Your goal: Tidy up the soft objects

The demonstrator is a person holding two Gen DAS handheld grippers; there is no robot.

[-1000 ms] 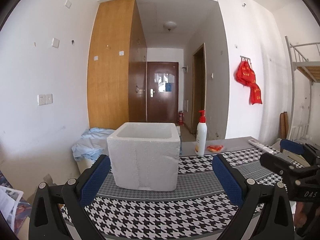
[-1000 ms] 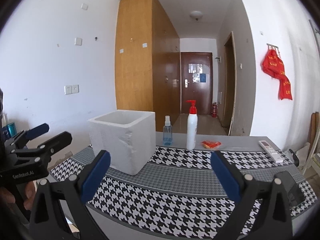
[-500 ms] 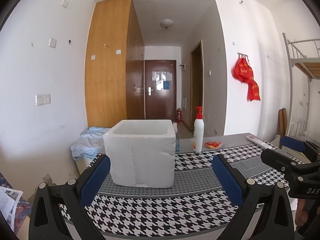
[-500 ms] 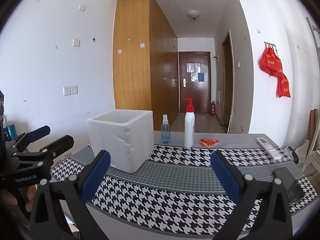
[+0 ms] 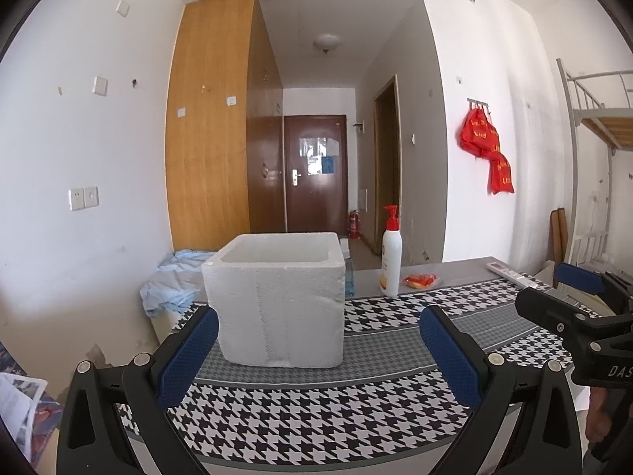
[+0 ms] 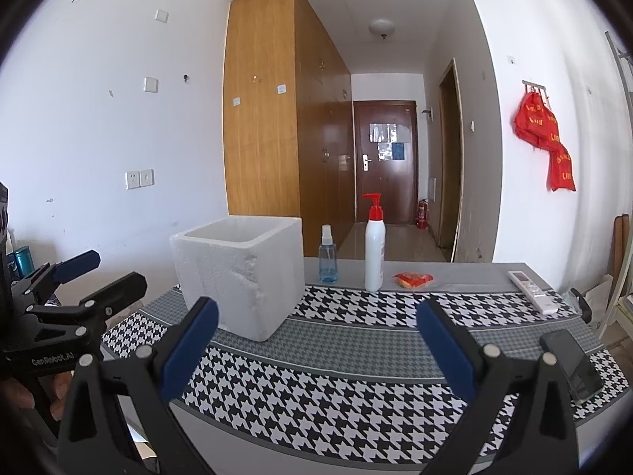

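Note:
A white foam box (image 5: 277,297) (image 6: 241,277), open at the top, stands on the left part of the houndstooth table cloth (image 5: 316,407) (image 6: 336,388). Its inside is hidden from both views. My left gripper (image 5: 316,352) hovers open over the table's near edge, straight in front of the box, holding nothing. Further right, my right gripper (image 6: 316,340) is also open and empty, with the box ahead to its left. A small red-orange packet (image 5: 421,280) (image 6: 412,279) lies at the far side of the table.
A white pump bottle (image 5: 391,255) (image 6: 374,245) and a small blue spray bottle (image 6: 328,253) stand behind the box. A white remote (image 6: 532,285) and a dark phone (image 6: 569,364) lie at the right. Light blue cloth (image 5: 174,281) is heaped left of the table.
Both grippers have pulled back and lowered slightly, so the box and table look a little further off. Jaws stayed open; nothing was picked up.

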